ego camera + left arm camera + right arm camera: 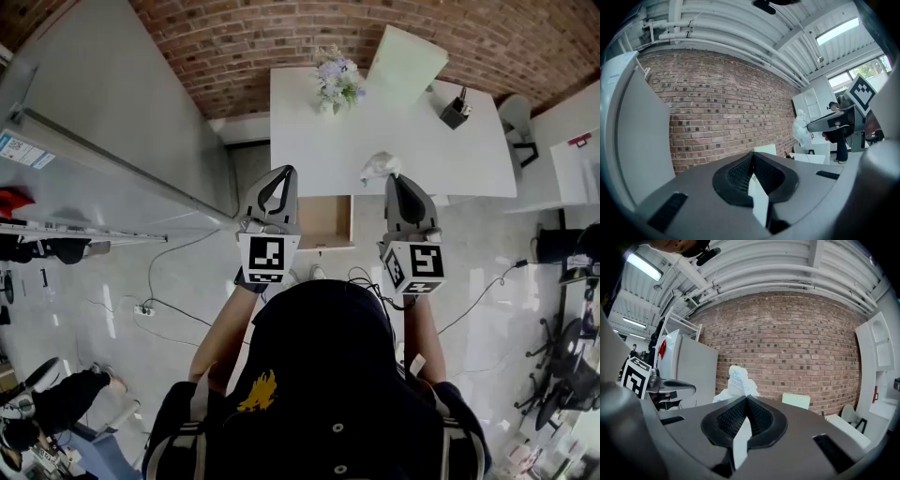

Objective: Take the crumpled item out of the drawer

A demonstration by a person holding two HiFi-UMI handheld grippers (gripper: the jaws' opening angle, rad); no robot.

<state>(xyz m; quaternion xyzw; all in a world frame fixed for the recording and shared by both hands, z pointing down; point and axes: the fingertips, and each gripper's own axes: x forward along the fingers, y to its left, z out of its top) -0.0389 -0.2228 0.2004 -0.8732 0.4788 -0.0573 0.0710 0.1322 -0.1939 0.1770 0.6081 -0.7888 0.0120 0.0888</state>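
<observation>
My right claw (746, 400) is closed on the crumpled white item with teal print (737, 379). The ribbed black pads (730, 417) meet at their tips. The item is pinched there and stands up above them, in front of the red brick wall (797, 338).

My left claw (753, 157) is closed with nothing between the pads. It points level toward the same wall.

Position, head view:
- The crumpled item is outside the open drawer with a brown wooden inside (323, 220). It sits at the tip of the right claw, over the front edge of the rectangular white table (412, 141) and just right of the drawer.
- The left claw is at the drawer's left side and the right claw at its right side. The two are apart, with the drawer between them.
- A bunch of pale flowers (337, 80) stands near the table's far edge.
- A dark pen holder (456, 111) stands toward its right end.
- A pale green chair (405, 56) is at the far side.
</observation>
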